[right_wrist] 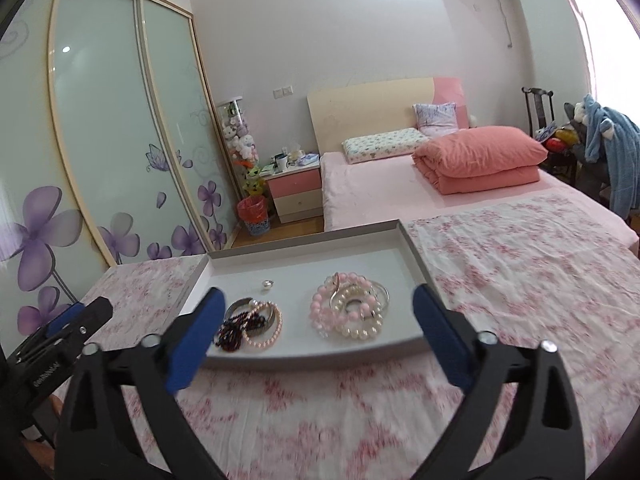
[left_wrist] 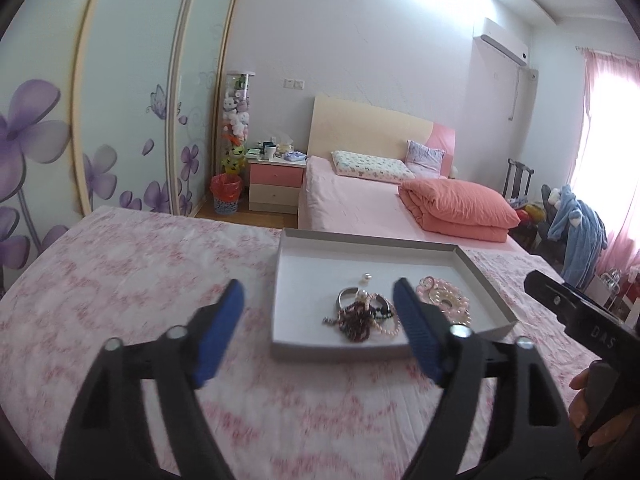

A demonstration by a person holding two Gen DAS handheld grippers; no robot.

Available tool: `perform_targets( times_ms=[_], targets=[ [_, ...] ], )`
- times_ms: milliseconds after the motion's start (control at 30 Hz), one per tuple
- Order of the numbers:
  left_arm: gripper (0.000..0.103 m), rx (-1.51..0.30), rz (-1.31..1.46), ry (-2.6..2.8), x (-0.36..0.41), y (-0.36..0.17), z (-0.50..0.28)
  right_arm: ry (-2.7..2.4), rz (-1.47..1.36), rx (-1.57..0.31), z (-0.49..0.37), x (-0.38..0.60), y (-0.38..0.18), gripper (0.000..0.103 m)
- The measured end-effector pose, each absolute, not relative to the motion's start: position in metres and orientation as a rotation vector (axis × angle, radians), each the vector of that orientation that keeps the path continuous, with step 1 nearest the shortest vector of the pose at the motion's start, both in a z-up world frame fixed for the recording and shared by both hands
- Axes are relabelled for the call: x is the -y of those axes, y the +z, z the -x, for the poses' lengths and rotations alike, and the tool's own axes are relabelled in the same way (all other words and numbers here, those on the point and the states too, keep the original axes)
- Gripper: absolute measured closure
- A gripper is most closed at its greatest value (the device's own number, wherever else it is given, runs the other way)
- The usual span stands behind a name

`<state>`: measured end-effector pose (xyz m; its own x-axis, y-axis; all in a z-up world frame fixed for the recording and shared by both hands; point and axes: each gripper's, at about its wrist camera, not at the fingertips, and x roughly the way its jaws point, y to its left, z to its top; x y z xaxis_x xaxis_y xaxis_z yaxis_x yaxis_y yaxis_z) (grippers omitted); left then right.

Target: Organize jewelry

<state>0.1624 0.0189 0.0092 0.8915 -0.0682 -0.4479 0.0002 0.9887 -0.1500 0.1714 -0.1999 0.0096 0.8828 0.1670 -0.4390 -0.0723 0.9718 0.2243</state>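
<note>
A shallow white tray (left_wrist: 304,256) (right_wrist: 280,252) lies on a pink-flowered cloth. In it sits a dark bead string tangled with a small pink pearl bracelet and a metal bangle (left_wrist: 362,312) (right_wrist: 250,322). Beside that lies a pile of pink and cream bead bracelets (left_wrist: 444,296) (right_wrist: 350,308). A single pearl piece (left_wrist: 366,278) (right_wrist: 267,285) rests farther back. My left gripper (left_wrist: 318,300) stands open above the tray's near edge, nothing between its blue pads. My right gripper (right_wrist: 318,306) is open too, empty, in front of the tray. The other gripper's body shows at each frame's edge.
The cloth (left_wrist: 140,272) covers the surface around the tray. Behind stand a pink bed with a folded quilt (left_wrist: 460,204), a bedside cabinet (left_wrist: 276,180), a red bin (left_wrist: 226,192), sliding wardrobe doors (left_wrist: 132,100) and a chair with blue clothes (left_wrist: 576,220).
</note>
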Motion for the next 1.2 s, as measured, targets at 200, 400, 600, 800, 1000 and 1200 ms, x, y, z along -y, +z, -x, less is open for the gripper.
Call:
perform_targets(
  times_ms=[200, 400, 600, 800, 1000, 1200],
  targets=[
    [0.004, -0.453, 0.131, -0.021, -0.02, 0.012, -0.127, 0.112, -0.168, -0.452, -0.143, 0.196, 0.011, 0.002],
    [0.004, -0.392, 0.075, 0.005, -0.015, 0.017, -0.099, 0.103, -0.09, -0.383, -0.112, 0.187, 0.016, 0.002],
    [0.004, -0.327, 0.057, 0.001, -0.009, 0.021, -0.064, 0.107, -0.058, -0.317, -0.078, 0.184, 0.02, 0.002],
    [0.004, -0.288, 0.014, 0.017, -0.001, 0.019, -0.036, 0.111, -0.063, -0.283, -0.055, 0.187, 0.021, 0.002],
    [0.004, -0.293, 0.029, 0.007, -0.003, 0.014, -0.025, 0.106, -0.08, -0.278, -0.042, 0.194, 0.015, 0.002],
    [0.004, -0.31, 0.044, 0.0, -0.003, 0.006, -0.021, 0.109, -0.081, -0.254, -0.029, 0.198, 0.005, 0.002]
  ],
)
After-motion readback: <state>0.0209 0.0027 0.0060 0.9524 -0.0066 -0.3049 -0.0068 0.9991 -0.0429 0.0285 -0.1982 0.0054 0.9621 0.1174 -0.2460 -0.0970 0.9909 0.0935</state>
